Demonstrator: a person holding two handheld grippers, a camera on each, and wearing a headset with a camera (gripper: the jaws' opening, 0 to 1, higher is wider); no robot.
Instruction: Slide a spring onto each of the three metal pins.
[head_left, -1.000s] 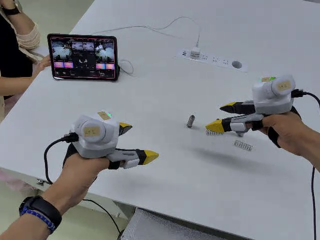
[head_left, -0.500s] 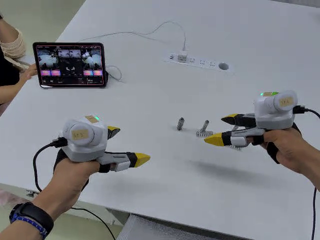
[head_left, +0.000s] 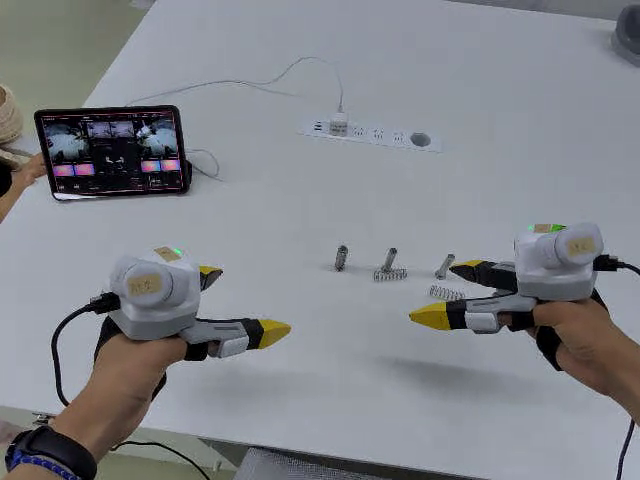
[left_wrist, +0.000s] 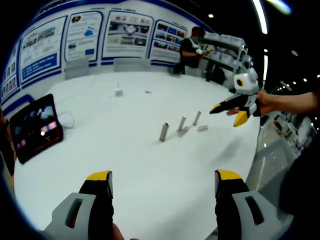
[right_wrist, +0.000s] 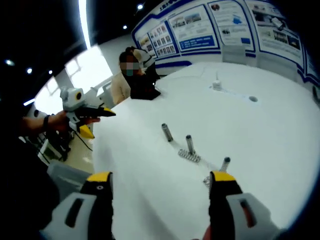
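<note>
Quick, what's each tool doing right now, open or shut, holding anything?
Left tool: open, holding nothing.
Right tool: open, holding nothing.

Head view above, gripper views share pins (head_left: 389, 259)

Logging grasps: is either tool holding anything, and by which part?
Nothing is held: the left tool and the right tool both stand open and empty.

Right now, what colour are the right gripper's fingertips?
The right gripper has yellow fingertips, clearest in the head view.
</note>
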